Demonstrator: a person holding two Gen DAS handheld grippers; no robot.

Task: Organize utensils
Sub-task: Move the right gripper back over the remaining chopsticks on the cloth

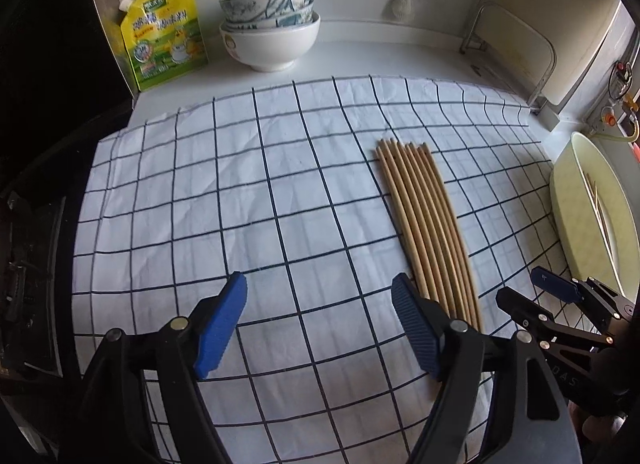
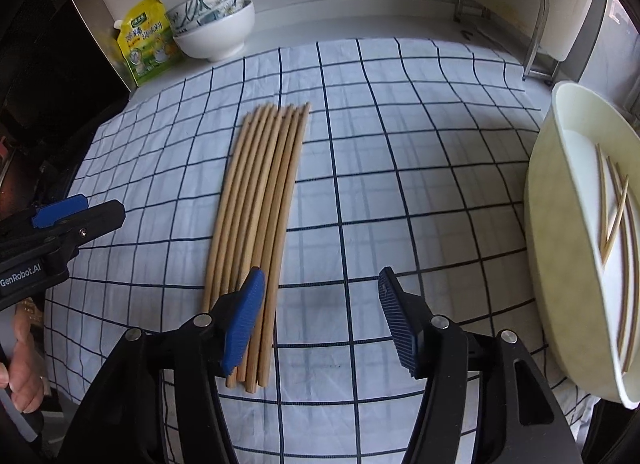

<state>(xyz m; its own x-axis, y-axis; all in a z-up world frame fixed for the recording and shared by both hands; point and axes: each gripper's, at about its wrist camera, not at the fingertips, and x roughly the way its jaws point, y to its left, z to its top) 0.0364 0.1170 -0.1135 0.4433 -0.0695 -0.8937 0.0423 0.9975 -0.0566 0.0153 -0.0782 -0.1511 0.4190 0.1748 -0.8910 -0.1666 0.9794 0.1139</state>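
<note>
Several wooden chopsticks [image 1: 424, 220] [image 2: 264, 192] lie side by side in a neat row on a blue-checked white cloth [image 1: 240, 184]. My left gripper [image 1: 318, 284] hangs open over bare cloth, its right finger beside the near ends of the row. My right gripper [image 2: 320, 278] is open too, with nothing between the pads; its left finger sits above the row's near ends. A cream basin [image 2: 540, 192] at the right edge holds a few more chopsticks [image 2: 612, 208].
Stacked bowls [image 1: 272, 32] and a yellow refill pouch [image 1: 164, 32] stand at the back left by the wall. A metal rack [image 1: 512, 44] is at the back right. A dark stove edge [image 1: 32, 264] borders the cloth on the left.
</note>
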